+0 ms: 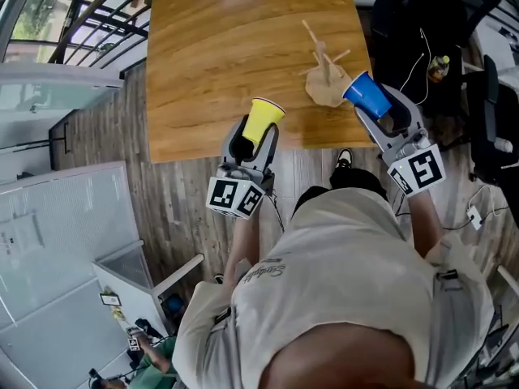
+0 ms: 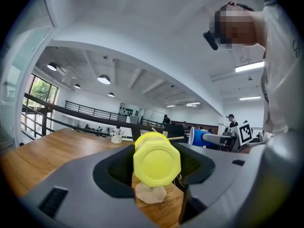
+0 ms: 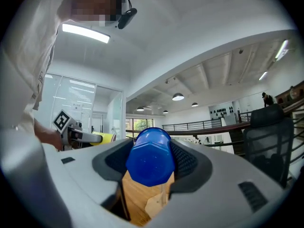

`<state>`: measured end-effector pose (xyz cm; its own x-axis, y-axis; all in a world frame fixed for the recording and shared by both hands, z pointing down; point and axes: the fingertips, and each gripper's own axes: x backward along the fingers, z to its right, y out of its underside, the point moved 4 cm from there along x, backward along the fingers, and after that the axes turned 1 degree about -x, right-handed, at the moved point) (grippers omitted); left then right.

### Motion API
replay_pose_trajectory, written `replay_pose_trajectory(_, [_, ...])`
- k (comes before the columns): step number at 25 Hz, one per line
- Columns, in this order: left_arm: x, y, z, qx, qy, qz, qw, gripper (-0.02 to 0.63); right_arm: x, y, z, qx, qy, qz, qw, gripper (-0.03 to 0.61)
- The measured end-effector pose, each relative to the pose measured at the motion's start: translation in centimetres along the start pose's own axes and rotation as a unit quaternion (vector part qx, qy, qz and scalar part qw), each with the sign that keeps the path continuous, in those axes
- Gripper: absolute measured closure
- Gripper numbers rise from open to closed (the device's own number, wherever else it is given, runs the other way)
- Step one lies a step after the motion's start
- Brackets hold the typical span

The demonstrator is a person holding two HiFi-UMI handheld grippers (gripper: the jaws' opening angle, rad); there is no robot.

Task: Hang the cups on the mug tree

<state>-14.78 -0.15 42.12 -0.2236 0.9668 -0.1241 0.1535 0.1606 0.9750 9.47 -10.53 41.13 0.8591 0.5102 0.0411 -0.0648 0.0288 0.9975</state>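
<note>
My left gripper (image 1: 253, 136) is shut on a yellow cup (image 1: 263, 119), which lies level over the near edge of the wooden table (image 1: 219, 55). In the left gripper view the yellow cup (image 2: 156, 159) fills the gap between the jaws, bottom toward the camera. My right gripper (image 1: 381, 110) is shut on a blue cup (image 1: 366, 94), seen bottom-on as the blue cup (image 3: 150, 156) in the right gripper view. The wooden mug tree (image 1: 327, 75) stands at the table's near right, just left of the blue cup; its pale base (image 2: 150, 193) shows below the yellow cup.
The table's near edge (image 1: 243, 154) lies just under both grippers. A dark office chair (image 1: 495, 128) and cables stand to the right of the table. A white cabinet (image 1: 73, 241) is at the lower left, on the plank floor.
</note>
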Motion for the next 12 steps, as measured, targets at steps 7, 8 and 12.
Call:
replay_pose_trajectory(7, [-3.1,1.0,-0.5,0.016,0.031,-0.006,0.9994,0.357,0.5,-0.9,0.8,-0.001,0.019,0.005,1.0,0.347])
replay_pose_trajectory(8, [-3.6,0.8,-0.7,0.018,0.035,-0.004,0.9992,0.357,0.6,-0.9,0.9,0.001,0.024,0.002,1.0,0.347])
replay_pose_trajectory(12, [-4.9,-0.7,-1.3,0.01,0.062,0.001,0.998,0.357,1.1,-1.0,0.5,-0.002,0.049,-0.013,0.999,0.347])
